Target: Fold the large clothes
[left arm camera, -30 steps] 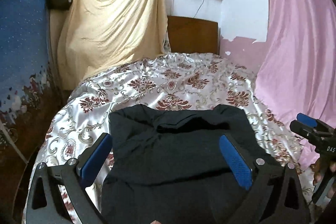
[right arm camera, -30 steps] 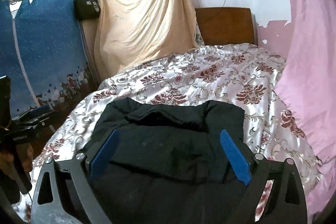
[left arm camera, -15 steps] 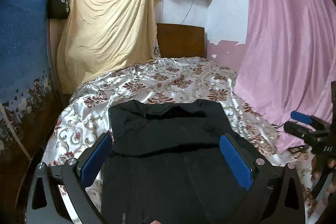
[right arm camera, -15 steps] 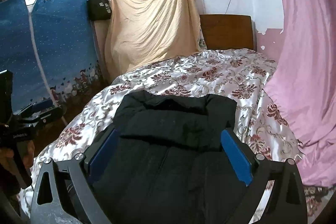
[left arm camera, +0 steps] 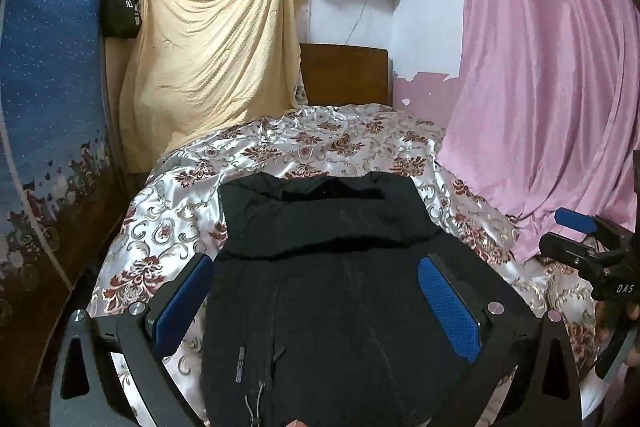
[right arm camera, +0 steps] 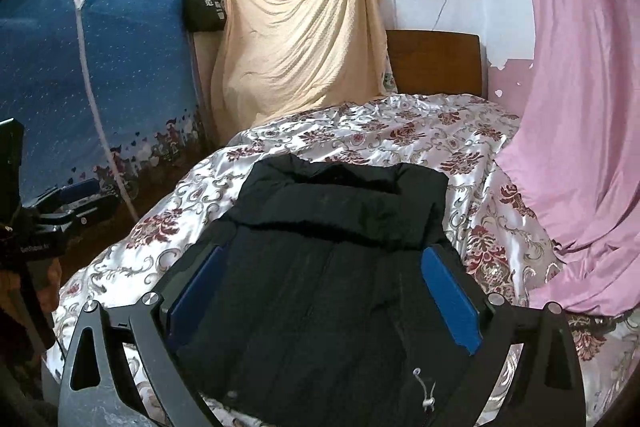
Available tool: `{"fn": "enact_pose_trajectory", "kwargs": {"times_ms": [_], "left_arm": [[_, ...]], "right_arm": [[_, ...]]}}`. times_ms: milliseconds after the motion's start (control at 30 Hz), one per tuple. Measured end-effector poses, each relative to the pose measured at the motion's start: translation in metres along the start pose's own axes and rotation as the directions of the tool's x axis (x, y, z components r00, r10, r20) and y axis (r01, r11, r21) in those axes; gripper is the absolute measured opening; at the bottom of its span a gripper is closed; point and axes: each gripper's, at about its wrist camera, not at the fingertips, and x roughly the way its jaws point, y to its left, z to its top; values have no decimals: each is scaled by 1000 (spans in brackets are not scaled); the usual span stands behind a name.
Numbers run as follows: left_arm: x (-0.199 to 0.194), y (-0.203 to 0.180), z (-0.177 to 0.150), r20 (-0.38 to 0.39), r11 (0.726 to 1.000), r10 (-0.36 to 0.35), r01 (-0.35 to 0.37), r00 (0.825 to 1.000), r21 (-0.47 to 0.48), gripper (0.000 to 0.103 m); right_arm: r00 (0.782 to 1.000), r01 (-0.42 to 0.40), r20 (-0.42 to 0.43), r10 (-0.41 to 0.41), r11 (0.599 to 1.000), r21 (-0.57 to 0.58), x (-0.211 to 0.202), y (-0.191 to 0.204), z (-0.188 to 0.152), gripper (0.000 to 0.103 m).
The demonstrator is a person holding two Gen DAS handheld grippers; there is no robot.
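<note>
Black jacket [left arm camera: 320, 291] near hem is running out of frame; both the left gripper [left arm camera: 316, 303] and right gripper [right arm camera: 320, 291] are hanging spread wide, empty, over the floral bedspread [left arm camera: 320, 147], pink curtain [left arm camera: 540, 87] alongside.

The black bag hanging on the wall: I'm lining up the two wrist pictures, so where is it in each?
Left wrist view: the black bag hangs upper left, between the blue curtain and the yellow sheet.
Right wrist view: the black bag hangs upper left of centre, again just left of the yellow sheet.
Shared landmark: the brown headboard, right of the sheet.
</note>
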Motion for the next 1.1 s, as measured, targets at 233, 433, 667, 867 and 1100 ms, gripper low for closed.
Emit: {"fn": "enact_pose_trajectory", "kwargs": {"times_ms": [233,433,667,867,1100], "left_arm": [[-3,2,-24,-50,1000,1,-1,999,3,103],[5,21,-55,-127,1000,-7,7,992,0,103],[13,32,-90,-214,999,11,-4,977,33,103],[27,38,-118,-283,993,39,-6,958,118,103],[56,40,-147,-348,976,116,-41,930,216,103]], "right_arm": [[1000,7,-9,-7,1000,-14,-8,10,-18,96],[997,43,-61,-44,999,-31,-9,10,-40,96],[992,49,-113,-50,999,-7,-4,5,-65,96],[975,75,-210,-75,997,-9,14,0,-92,96],[909,155,-386,-157,987,-36,44,-11,-127,96]]}}
